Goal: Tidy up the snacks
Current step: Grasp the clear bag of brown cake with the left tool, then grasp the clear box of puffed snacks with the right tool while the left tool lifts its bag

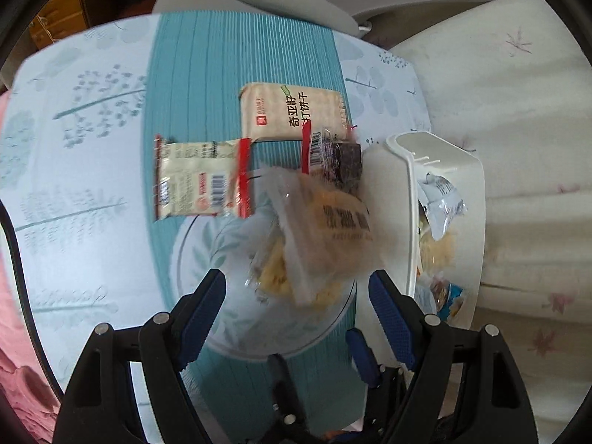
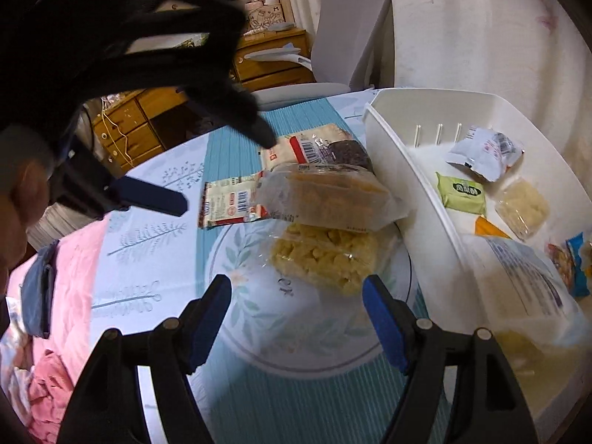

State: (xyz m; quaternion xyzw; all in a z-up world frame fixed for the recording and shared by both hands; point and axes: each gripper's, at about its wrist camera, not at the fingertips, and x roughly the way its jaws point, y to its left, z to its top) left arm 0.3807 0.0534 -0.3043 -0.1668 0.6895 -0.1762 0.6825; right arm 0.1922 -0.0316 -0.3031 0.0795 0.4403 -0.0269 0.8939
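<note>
**Snack packets stacked on the plate, white bin beside it**

Both claws stand wide apart and hold nothing: the left claw [image 1: 296,296] hangs over the plate [image 1: 207,318], the right claw [image 2: 296,296] over the same plate [image 2: 259,318] from a slightly different angle.

On the plate, near the edge that meets the bin, lie two clear packets of pale yellow crumbly snack. The lower packet [image 2: 325,259] lies flat; the upper packet [image 2: 325,196] rests across it, its film printed with dark characters, blurred in the left view [image 1: 325,236].

Just right of the plate stands the white bin [image 2: 407,170], its wall touching or nearly touching the plate rim. Inside lie a torn silver-white wrapper [image 2: 481,151], a small green packet [image 2: 460,192], a clear tub of pale pieces [image 2: 521,207], a blue packet [image 2: 577,262] and a large white bag [image 2: 525,281].

Beyond the plate, on the teal mat [image 1: 222,74], lie a cream packet with red ends [image 1: 196,181], a dark packet with a barcode [image 1: 333,159] and, furthest, a beige cracker pack [image 1: 281,111].
</note>
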